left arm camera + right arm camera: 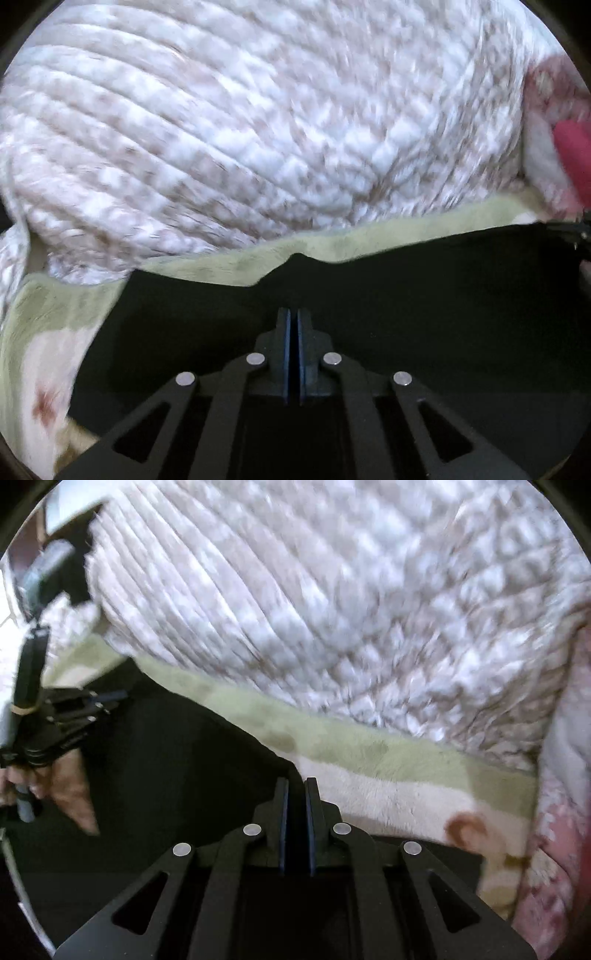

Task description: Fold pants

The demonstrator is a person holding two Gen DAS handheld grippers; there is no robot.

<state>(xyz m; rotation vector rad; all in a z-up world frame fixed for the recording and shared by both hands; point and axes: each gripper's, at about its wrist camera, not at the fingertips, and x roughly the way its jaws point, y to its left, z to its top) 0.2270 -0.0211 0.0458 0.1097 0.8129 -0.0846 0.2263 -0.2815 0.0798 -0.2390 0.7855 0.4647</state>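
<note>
1. In the left wrist view, the left gripper (pixel 294 314) sits at 6 o'clock with its jaws clenched, only a thin slit between the blue pads; whether they pinch cloth cannot be told against the dark fabric.
2. The black pants (pixel 424 302) fill the lower half of that view, from 8 o'clock to 4 o'clock, and lie under and around the gripper.
3. Beyond the pants' far edge runs a pale green fleece blanket (pixel 229 264) with a cream patch at 8 o'clock.
4. A white and beige quilted cover (pixel 258 122) takes up the whole upper half, blurred.
5. At 3 o'clock a pink object (pixel 574 155) shows at the rim, too blurred to name.
6. In the right wrist view, the person's left hand (pixel 62 786) at 9 o'clock grips the other gripper's handle over the pants (pixel 166 775).
7. The right gripper (pixel 296 788) at 6 o'clock has its jaws drawn nearly together at the pants' edge, beside the green blanket (pixel 351 749).
8. The quilted cover (pixel 332 590) spans 11 to 3 o'clock.
</note>
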